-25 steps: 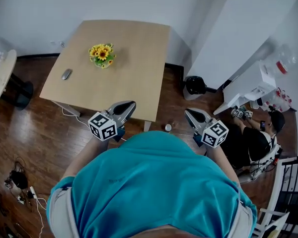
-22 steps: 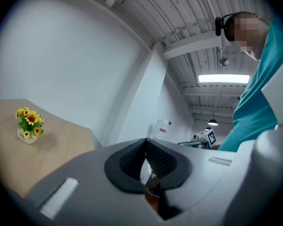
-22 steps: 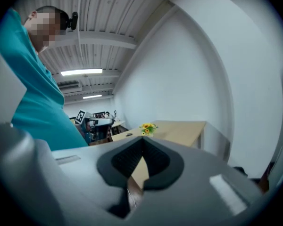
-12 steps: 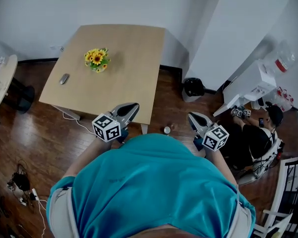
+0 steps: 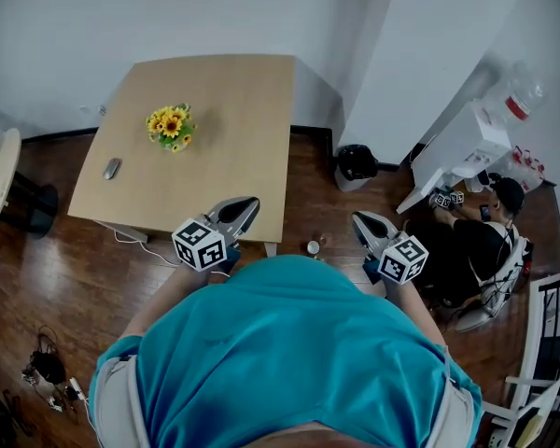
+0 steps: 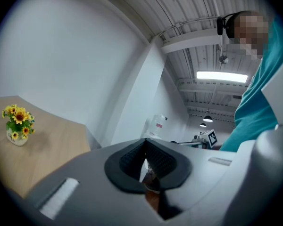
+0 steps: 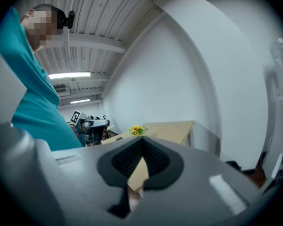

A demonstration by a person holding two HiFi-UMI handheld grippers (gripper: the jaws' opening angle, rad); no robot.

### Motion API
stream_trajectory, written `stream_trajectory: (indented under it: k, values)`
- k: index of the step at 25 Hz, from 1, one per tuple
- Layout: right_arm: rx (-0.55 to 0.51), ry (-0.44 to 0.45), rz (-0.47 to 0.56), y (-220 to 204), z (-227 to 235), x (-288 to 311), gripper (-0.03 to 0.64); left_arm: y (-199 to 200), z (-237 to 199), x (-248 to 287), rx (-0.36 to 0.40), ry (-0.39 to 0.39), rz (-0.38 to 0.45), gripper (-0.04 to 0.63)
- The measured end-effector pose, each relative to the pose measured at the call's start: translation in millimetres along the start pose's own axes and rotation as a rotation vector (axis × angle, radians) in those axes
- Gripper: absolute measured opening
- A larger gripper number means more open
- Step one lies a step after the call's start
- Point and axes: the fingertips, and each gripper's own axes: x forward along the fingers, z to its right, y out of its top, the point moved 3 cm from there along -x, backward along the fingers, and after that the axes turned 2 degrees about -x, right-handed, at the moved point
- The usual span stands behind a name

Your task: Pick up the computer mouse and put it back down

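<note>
Lying on table, computer mouse; well apart, left tongs and right tongs, both closed.

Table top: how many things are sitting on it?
2. On the light wooden table, a small pot of yellow sunflowers stands left of centre; a grey computer mouse lies near the left edge.

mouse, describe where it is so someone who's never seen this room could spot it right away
In the head view, find the light wooden table at the top centre. The mouse lies on it close to the left edge, left of the flowers and a little nearer the person. It is a small, flat, grey oval, while its only neighbour on the tabletop is a bright yellow bunch.
</note>
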Motion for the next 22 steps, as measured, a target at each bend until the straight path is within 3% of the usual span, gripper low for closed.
stream_trajectory:
  k: [22]
  values:
    - [-0.029,0.0,-0.032,7.4,2.3,8.9,0.002,5.5,-12.0,5.7,-0.014,-0.017,-0.011,0.005]
